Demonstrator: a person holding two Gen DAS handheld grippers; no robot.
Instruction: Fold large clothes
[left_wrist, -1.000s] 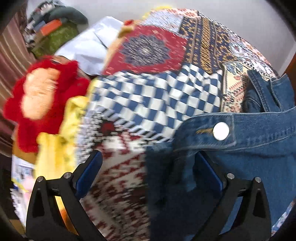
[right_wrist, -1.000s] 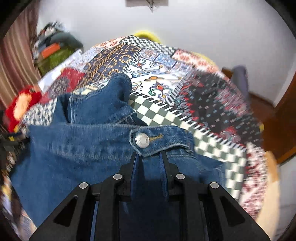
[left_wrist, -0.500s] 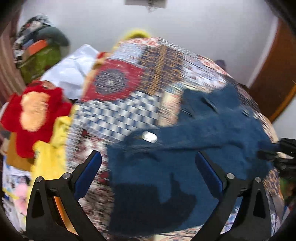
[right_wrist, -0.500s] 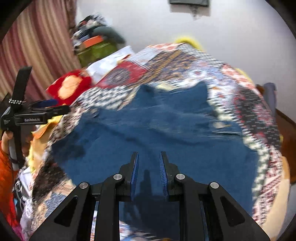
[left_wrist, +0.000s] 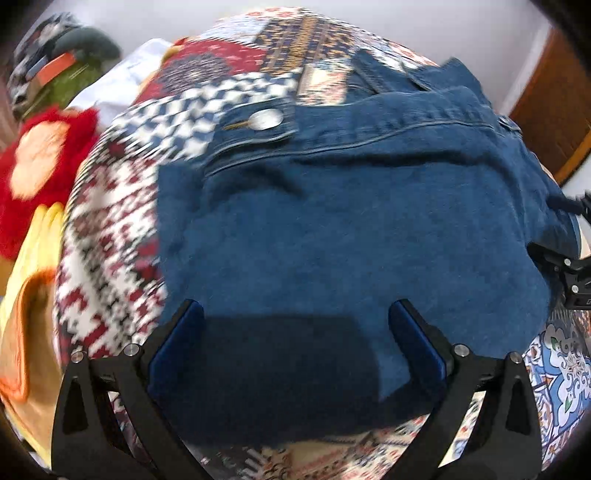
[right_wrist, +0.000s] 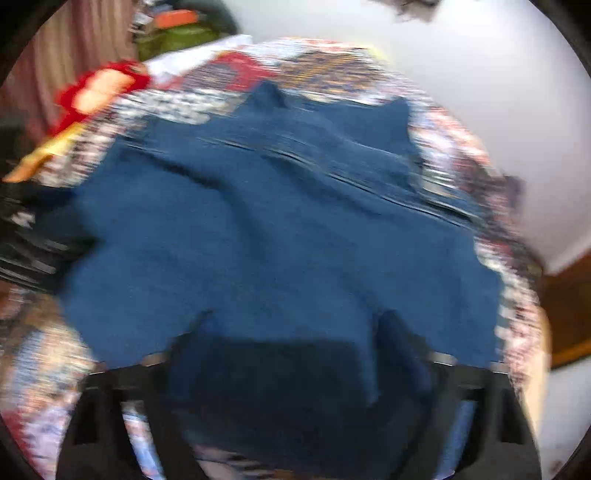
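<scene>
Denim jacket (left_wrist: 332, 229) now dropped flat on patchwork bedspread (left_wrist: 110, 229); right claw (right_wrist: 295, 354) has let go, fingers apart. Left claw (left_wrist: 295, 332) open, empty. Ready for next fold.

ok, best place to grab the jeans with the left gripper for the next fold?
Probably the waistband corner by the metal button on the jeans: it lies flat as a thick seamed edge at the garment's left. Bring the open left gripper in from the left, over the patchwork cover.

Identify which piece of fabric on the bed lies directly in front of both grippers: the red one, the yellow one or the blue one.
The blue denim garment, spread over the patterned bedspread; the red and yellow pieces sit off the bed's left edge.
</scene>
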